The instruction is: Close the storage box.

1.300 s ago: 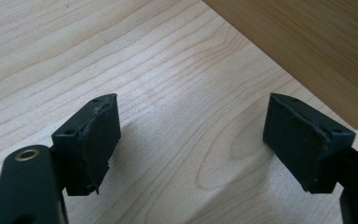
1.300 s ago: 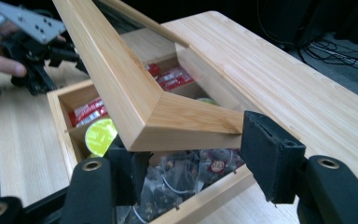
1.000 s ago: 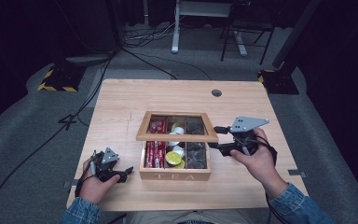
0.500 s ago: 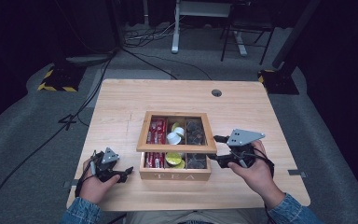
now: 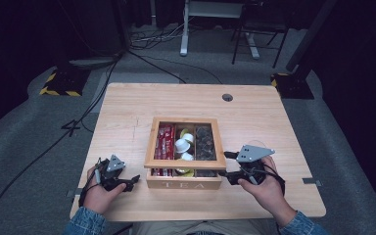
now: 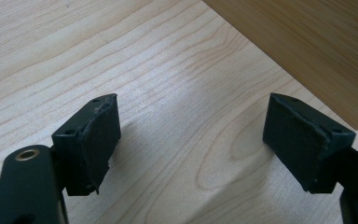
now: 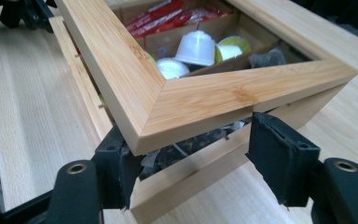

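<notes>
One wooden tea box [image 5: 183, 185] is sitting on one table [image 5: 127, 107], its one framed lid [image 7: 200, 100] standing partly raised. Three compartments are showing inside. Three white capsules [image 5: 182, 145] are lying in the middle one. Two grippers are showing: left gripper [image 5: 133, 181], right gripper [image 5: 226, 166].

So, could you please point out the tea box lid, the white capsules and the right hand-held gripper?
tea box lid [image 7: 200, 100]: right gripper view, wooden frame corner.
white capsules [image 7: 196, 46]: right gripper view, side of the upper capsule.
right hand-held gripper [image 5: 231, 167]: high view, between the fingertips.
</notes>
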### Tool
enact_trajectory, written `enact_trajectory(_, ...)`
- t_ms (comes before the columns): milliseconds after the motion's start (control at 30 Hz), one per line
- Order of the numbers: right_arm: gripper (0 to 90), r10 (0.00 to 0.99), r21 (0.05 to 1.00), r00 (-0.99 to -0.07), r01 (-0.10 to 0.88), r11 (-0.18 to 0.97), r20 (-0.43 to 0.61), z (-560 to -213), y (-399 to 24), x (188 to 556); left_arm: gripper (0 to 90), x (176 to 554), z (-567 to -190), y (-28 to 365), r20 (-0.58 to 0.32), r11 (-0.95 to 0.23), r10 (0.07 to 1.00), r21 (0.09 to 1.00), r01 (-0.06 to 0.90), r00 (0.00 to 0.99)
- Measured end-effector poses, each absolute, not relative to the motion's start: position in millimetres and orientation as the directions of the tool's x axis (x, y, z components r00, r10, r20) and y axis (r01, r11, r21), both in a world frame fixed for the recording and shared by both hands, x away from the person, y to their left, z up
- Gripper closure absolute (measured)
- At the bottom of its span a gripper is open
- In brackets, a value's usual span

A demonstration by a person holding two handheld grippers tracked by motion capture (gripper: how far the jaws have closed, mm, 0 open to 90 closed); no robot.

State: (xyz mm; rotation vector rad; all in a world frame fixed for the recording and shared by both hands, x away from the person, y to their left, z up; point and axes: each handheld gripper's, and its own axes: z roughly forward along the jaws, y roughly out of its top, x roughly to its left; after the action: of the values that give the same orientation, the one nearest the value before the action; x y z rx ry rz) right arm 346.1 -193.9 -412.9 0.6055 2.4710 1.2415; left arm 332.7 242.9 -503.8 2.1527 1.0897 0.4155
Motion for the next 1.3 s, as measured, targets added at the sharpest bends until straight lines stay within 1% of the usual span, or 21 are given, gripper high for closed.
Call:
enact_trajectory(200,36.1,0.494,0.804,-0.867,0.248,0.541,-0.065,-420,-194,344,19.2,333,-504,243,-0.022,-0.417,0.801,0.696,0.585,0.598)
enact_trajectory(233,37.1,0.492,0.801,-0.868,0.250,0.543,-0.063,-422,-194,344,19.3,333,-504,243,-0.021,-0.419,0.801,0.696,0.584,0.599)
enact_trajectory(267,40.5,0.484,0.801,-0.873,0.252,0.544,-0.053,-423,-194,344,19.3,333,-504,243,-0.022,-0.418,0.801,0.695,0.585,0.598)
enact_trajectory(300,40.9,0.478,0.799,-0.877,0.257,0.544,-0.043,-424,-194,343,19.2,333,-504,243,-0.020,-0.419,0.801,0.695,0.584,0.599)
enact_trajectory(533,40.3,0.472,0.787,-0.880,0.261,0.559,-0.043,-428,-192,342,19.2,333,-504,243,-0.021,-0.418,0.801,0.695,0.584,0.598)
enact_trajectory(733,36.7,0.467,0.775,-0.883,0.266,0.573,-0.043,-431,-192,342,19.3,333,-504,243,-0.020,-0.419,0.801,0.695,0.584,0.599)
enact_trajectory(933,29.3,0.465,0.763,-0.884,0.274,0.586,-0.040,-433,-193,341,19.3,333,-504,243,-0.021,-0.418,0.801,0.695,0.584,0.599)
enact_trajectory(1000,29.4,0.456,0.747,-0.887,0.257,0.613,-0.069,-434,-191,339,19.2,333,-504,243,-0.022,-0.418,0.800,0.695,0.585,0.599)
enact_trajectory(1033,27.2,0.449,0.737,-0.889,0.244,0.631,-0.090,-435,-190,338,19.2,333,-504,243,-0.023,-0.417,0.801,0.697,0.584,0.599)
enact_trajectory(1100,23.9,0.462,0.770,-0.884,0.243,0.590,-0.075,-435,-190,337,19.2,333,-504,243,-0.019,-0.421,0.799,0.697,0.581,0.601)
enact_trajectory(1200,23.0,0.478,0.790,-0.874,0.235,0.566,-0.083,-427,-193,337,19.1,333,-504,243,-0.017,-0.422,0.799,0.697,0.580,0.602)
enact_trajectory(1300,23.0,0.476,0.795,-0.878,0.250,0.553,-0.055,-425,-195,339,19.2,333,-504,243,-0.019,-0.420,0.800,0.697,0.582,0.600)
